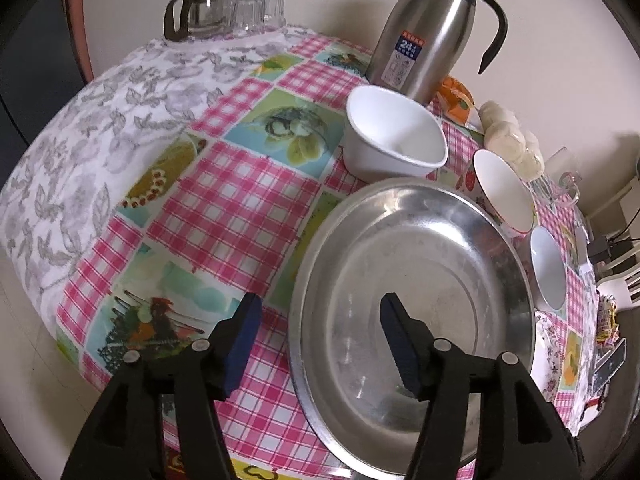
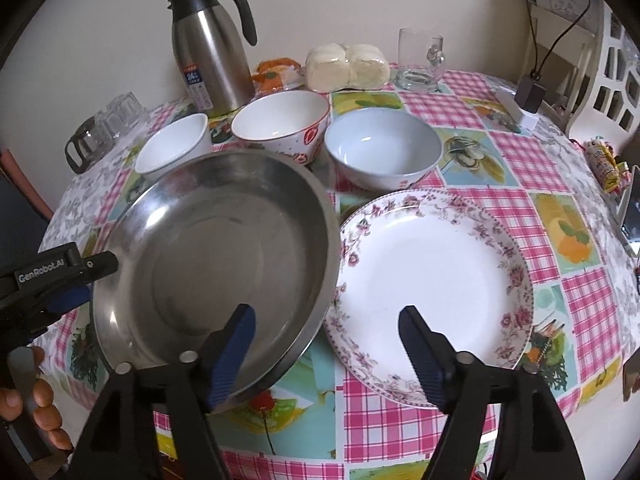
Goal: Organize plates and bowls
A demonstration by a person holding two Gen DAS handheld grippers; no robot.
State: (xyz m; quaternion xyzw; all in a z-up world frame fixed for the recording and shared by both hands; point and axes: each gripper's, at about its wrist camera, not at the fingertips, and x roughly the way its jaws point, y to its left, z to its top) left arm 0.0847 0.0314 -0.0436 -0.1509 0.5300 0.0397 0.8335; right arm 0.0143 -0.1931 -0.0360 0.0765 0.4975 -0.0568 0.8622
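Observation:
A large steel plate (image 1: pixel 416 280) (image 2: pixel 216 256) lies at the table's near edge, tilted, its right rim resting over a white floral plate (image 2: pixel 436 276) (image 1: pixel 546 344). Behind them stand three bowls: a small white bowl (image 1: pixel 394 136) (image 2: pixel 174 146), a red-patterned bowl (image 1: pixel 502 188) (image 2: pixel 282 126) and a pale blue bowl (image 1: pixel 548 268) (image 2: pixel 384 152). My left gripper (image 1: pixel 320 344) (image 2: pixel 86 280) is open, straddling the steel plate's left rim. My right gripper (image 2: pixel 326 344) is open and empty, above the near edges of both plates.
A steel thermos jug (image 1: pixel 430 32) (image 2: pixel 210 48), a glass coffee pot with upturned glasses (image 1: pixel 224 10) (image 2: pixel 102 128), wrapped buns (image 2: pixel 346 66), a glass mug (image 2: pixel 420 62) and a charger (image 2: pixel 528 98) stand along the back. A white chair (image 2: pixel 608 76) is at the right.

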